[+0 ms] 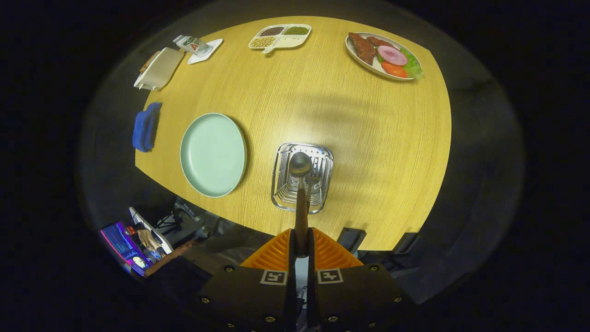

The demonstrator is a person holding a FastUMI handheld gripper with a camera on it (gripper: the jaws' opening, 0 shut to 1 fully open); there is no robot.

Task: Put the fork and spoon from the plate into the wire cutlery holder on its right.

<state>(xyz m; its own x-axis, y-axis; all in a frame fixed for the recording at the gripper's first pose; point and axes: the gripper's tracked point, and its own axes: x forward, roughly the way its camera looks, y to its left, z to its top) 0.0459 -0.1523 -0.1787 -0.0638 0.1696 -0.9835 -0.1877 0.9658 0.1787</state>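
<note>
My gripper (pixel 302 244) is shut on the wooden handle of the spoon (pixel 300 167), held high above the table. The spoon's metal bowl points away from me and hangs over the wire cutlery holder (pixel 282 159). Inside the holder a fork (pixel 313 180) stands with its tines up, just right of the spoon. The pale green plate (pixel 213 154) lies bare on the wooden table to the left of the holder.
At the table's far side sit a plate of food (pixel 383 56), a divided dish of beans (pixel 280 37), a milk carton (pixel 192 45) on a small dish and a white box (pixel 159 69). A blue cloth (pixel 145 127) hangs at the left edge.
</note>
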